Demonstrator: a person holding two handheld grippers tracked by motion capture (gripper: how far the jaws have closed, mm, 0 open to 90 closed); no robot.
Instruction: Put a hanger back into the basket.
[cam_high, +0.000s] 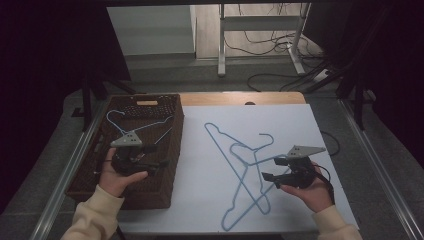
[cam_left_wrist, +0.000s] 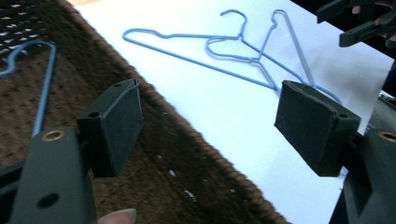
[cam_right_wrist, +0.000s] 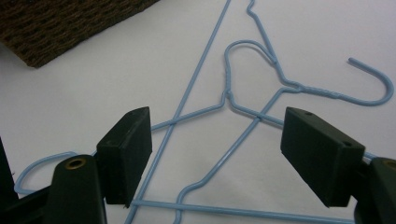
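Observation:
Two blue wire hangers (cam_high: 245, 156) lie crossed on the white sheet (cam_high: 200, 190). A third blue hanger (cam_high: 145, 126) lies inside the brown wicker basket (cam_high: 150, 197) at the left. My left gripper (cam_high: 157, 155) hovers over the basket's right side, open and empty. The left gripper view shows its pads (cam_left_wrist: 116, 126) above the basket rim (cam_left_wrist: 187, 158), with the crossed hangers (cam_left_wrist: 254, 60) farther off. My right gripper (cam_high: 271, 168) is just right of the crossed hangers, open, its tips low over them. In the right gripper view its jaws (cam_right_wrist: 217, 154) straddle the hanger wires (cam_right_wrist: 261, 114) without touching.
A strip of wooden tabletop (cam_high: 240, 97) shows behind the sheet. Metal rails (cam_high: 380, 165) run along both sides of the table. Beyond it stand a desk frame (cam_high: 222, 45) and cables on the floor. The basket's corner (cam_right_wrist: 56, 28) shows in the right gripper view.

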